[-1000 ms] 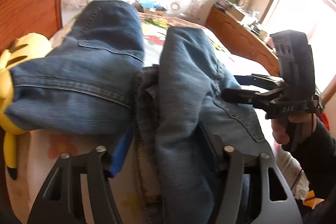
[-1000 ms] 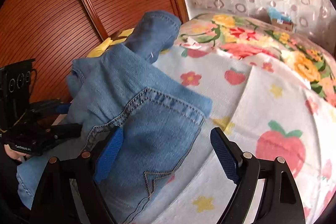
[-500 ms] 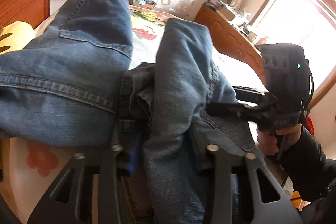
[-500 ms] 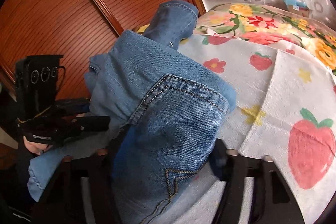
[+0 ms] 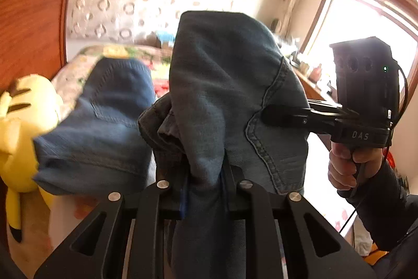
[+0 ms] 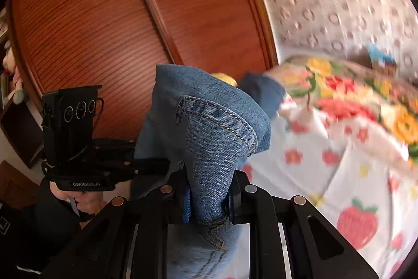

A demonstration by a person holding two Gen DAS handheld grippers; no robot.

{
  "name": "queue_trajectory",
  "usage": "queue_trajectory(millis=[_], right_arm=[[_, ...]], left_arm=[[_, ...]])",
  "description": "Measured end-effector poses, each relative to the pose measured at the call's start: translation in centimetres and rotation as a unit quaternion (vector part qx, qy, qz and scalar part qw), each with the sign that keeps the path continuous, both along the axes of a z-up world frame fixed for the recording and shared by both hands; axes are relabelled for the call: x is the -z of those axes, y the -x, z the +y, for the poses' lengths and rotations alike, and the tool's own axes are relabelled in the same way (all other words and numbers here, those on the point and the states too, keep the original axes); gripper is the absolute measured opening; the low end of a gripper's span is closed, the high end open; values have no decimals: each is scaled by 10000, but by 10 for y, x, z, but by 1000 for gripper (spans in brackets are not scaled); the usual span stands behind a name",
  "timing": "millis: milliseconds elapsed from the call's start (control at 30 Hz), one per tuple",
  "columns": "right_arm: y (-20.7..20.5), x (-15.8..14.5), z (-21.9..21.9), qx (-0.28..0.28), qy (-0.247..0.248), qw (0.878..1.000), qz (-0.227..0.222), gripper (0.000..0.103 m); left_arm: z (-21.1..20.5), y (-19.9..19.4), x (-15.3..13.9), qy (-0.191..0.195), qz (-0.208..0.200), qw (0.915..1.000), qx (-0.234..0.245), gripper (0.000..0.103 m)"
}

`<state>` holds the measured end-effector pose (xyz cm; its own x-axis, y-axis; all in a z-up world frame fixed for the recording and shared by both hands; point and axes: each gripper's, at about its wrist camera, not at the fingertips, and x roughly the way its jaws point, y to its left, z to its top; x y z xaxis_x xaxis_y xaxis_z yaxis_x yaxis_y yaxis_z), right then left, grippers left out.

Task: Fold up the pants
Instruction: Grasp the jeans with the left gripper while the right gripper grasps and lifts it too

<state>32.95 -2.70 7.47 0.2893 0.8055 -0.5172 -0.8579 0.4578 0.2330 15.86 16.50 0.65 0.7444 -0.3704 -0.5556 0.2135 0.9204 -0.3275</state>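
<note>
Left wrist: claw [image 5: 203, 190] pads prob. behind jeans [image 5: 222, 85]

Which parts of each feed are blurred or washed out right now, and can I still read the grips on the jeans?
Left wrist view: window blown out, plush motion-smeared, but jeans sharp in the left hand-held gripper. Right wrist view: bedspread and wall smeared; denim clamped in the right hand-held gripper stays crisp.

Blue denim pants [image 5: 224, 85], faded w/ lighter seam stitching, bunched & lifted above the bed at one end; the rest droops toward the floral sheet. Back pocket [image 6: 216, 137] faces up, fabric creased.
</note>
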Motion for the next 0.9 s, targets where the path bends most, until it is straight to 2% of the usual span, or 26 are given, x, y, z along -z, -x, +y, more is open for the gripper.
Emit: queue_trajectory(millis=[267, 400, 500, 633, 733, 800, 900], right_arm=[[22, -60, 35, -315, -27, 9971, -687, 20], [17, -83, 63, -534, -201, 9950, -814, 20], [9, -91, 81, -715, -460, 9937, -736, 20], [-25, -82, 103, -870, -832, 9918, -433, 20], [-60, -60, 117, -848, -1172, 9895, 13, 20], [-90, -32, 123, -740, -1237, 9892, 280, 20], [-138, 28, 127, -377, -1045, 9893, 944, 20]], left_arm=[[46, 21, -58, -30, -629, 9969, -471, 20], [80, 27, -91, -221, -877, 9926, -811, 20], [105, 29, -108, -429, -973, 9888, -1048, 20], [134, 9, -118, -813, -952, 9827, -1366, 20], [145, -21, -113, -995, -786, 9808, -1485, 20], [146, -47, -97, -1096, -559, 9816, -1462, 20], [144, -99, -52, -1096, 41, 9858, -1271, 20]])
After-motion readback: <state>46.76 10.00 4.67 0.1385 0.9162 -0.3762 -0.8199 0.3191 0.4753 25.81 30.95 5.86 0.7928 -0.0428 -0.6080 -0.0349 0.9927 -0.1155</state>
